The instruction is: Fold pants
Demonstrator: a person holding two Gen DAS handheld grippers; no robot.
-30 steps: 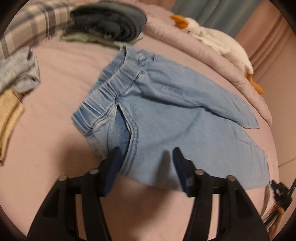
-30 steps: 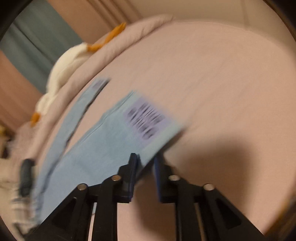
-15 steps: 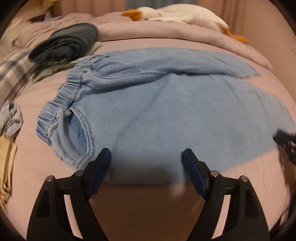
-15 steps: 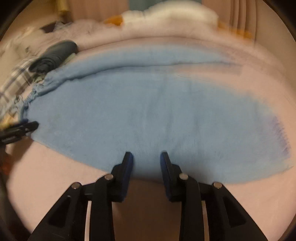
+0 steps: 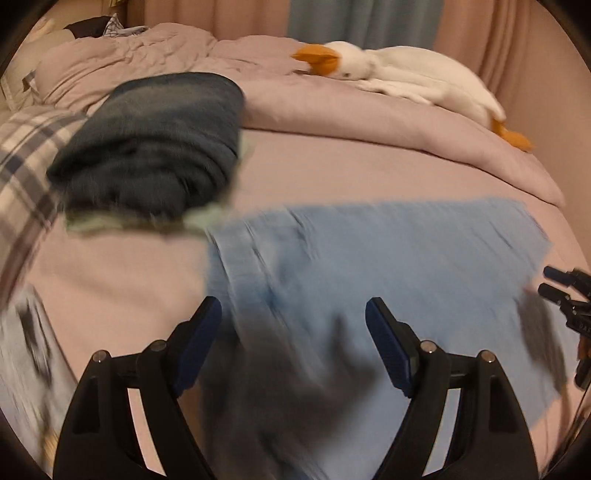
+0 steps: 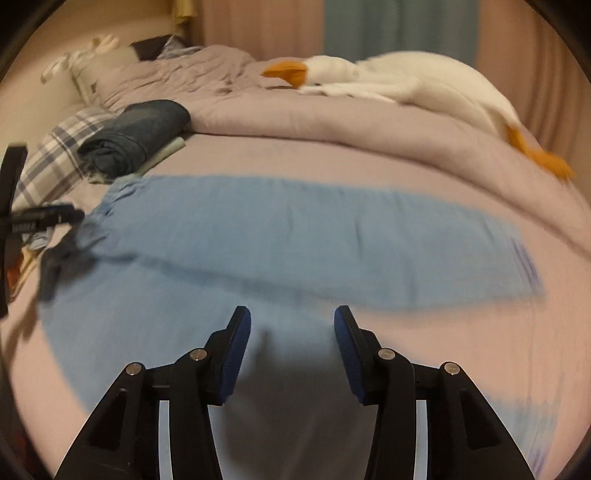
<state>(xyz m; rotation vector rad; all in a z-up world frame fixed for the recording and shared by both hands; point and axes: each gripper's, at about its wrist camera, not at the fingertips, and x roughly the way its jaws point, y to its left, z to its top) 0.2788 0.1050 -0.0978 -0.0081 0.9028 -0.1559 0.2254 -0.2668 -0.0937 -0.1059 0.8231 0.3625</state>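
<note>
Pants (image 6: 280, 225) now released, flat on bed (image 6: 369, 166)

Plush goose (image 5: 406, 70) on rumpled duvet (image 5: 332, 110), folded dark jeans (image 5: 155, 144), plaid cloth (image 5: 26, 155)

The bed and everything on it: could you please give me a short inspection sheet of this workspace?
Surface: pink-sheeted bed, bare beyond the pants.
Job's things: light blue denim pants spread flat, waistband towards the folded pile; blurred in both views.
Clutter: folded dark navy garment on a pale green folded cloth; grey plaid fabric; white plush goose with orange beak and feet on the rumpled pink duvet.
Grippers: left tongs open, over the waist end, gripping nothing; right tongs opening, over the pants' near edge, pads not pressing cloth.
Cables: nothing seen.
Surroundings: pink and teal curtains behind the bed.
</note>
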